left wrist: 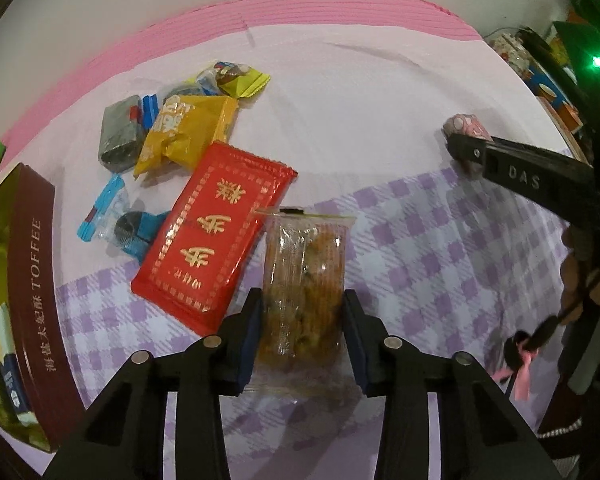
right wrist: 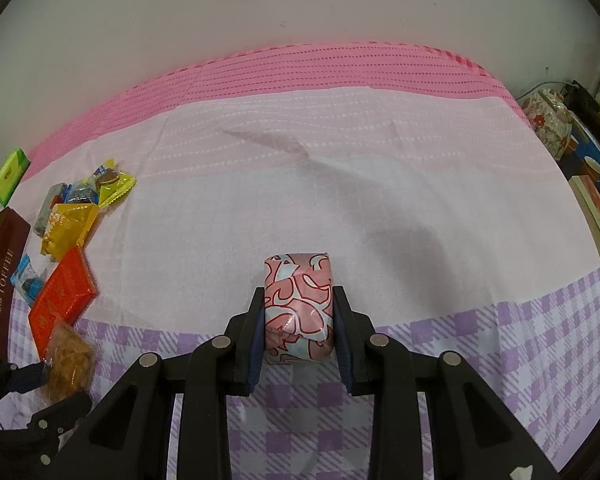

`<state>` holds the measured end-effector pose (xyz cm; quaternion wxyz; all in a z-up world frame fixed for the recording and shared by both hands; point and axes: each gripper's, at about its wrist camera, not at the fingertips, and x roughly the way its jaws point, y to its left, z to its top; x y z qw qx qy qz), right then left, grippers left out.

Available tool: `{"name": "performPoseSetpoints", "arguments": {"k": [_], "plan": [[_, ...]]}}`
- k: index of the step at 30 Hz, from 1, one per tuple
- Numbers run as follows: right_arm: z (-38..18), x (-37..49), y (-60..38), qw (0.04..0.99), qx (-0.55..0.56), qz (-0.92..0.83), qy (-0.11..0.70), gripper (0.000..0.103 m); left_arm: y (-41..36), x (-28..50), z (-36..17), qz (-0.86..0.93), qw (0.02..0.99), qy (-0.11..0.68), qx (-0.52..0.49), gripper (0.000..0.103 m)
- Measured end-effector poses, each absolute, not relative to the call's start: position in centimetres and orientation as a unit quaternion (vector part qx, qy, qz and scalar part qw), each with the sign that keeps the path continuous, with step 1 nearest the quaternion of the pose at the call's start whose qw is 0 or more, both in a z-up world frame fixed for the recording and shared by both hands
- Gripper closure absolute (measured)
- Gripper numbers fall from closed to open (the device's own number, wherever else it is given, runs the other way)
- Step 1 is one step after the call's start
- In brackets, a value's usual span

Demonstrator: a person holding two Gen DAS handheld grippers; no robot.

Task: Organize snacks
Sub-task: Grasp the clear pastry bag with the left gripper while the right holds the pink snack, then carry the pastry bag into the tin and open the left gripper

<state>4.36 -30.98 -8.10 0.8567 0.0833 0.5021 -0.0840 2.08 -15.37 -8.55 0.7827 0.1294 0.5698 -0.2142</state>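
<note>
Pink-and-lilac tablecloth (right wrist: pixel 340 200), floral teapot (right wrist: pixel 552 124)

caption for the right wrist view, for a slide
Right gripper clamps a pink patterned snack above the pink tablecloth.

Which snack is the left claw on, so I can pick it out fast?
Find the red packet with gold characters beside the toffee box. Right of it, between the left claw's pads, lies the clear packet: the only see-through wrapper showing a brown, crumbly cake.
</note>
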Motion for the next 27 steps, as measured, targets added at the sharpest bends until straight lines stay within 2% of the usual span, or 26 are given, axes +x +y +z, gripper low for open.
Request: {"name": "performPoseSetpoints", "arguments": {"k": [4,6,14,27], "plan": [[-8.2,4.4,-30.8,0.857,0.079,-0.085,0.502,0.075,-16.0,2.3,-8.6,-0.207,0.786,0.567,0.138,0.061],[-8.2,4.3,-30.7,0.857,0.078,-0.085,0.502,0.075,-15.8,2.3,-8.6,-0.206,0.784,0.569,0.136,0.065],[-8.2,4.2,-30.4,0.857,0.071,-0.087,0.502,0.074,-14.6,1.6,-8.2,-0.203,0.77,0.593,0.121,0.065],[-8.0,4.1,-29.8,0.858,0.057,-0.096,0.502,0.073,-9.1,1.0,-2.2,-0.2,0.797,0.563,0.084,0.065]]}}
